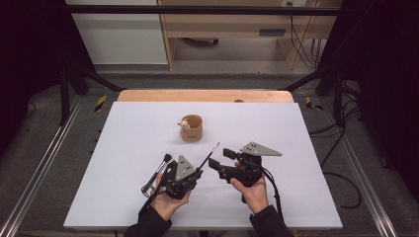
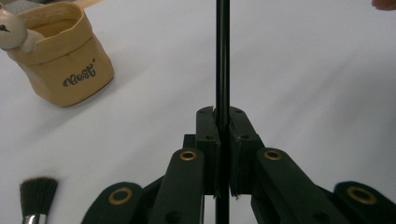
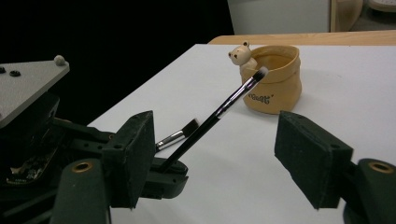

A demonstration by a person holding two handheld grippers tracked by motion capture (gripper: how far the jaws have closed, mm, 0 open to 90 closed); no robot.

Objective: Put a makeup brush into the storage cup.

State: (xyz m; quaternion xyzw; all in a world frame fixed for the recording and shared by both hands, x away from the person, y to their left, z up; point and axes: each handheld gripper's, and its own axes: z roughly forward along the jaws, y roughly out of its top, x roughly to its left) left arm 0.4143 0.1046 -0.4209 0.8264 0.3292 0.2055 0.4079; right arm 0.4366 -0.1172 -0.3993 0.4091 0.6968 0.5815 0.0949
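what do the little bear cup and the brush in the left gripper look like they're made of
Bear cup: looks like soft, matte tan silicone or rubber, going by its rolled, slightly saggy rim. Brush: glossy black handle, likely plastic or lacquered wood, with a shiny metal-looking ferrule. Left gripper clamps the handle.

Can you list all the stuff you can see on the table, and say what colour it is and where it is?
thin brush: 1, black handle with a silver band, clamped in the left gripper, tip slanting up toward the pot
pot: 1, tan, with a small cream bear on its rim, middle of the table
loose brushes: at least 2, black and silver, lying on the table left of the left gripper
table: 1, white top with a wooden far edge
left gripper: 1, black, shut on the thin brush
right gripper: 1, black, jaws open, nothing between them
hands: 2, dark sleeves, near edge
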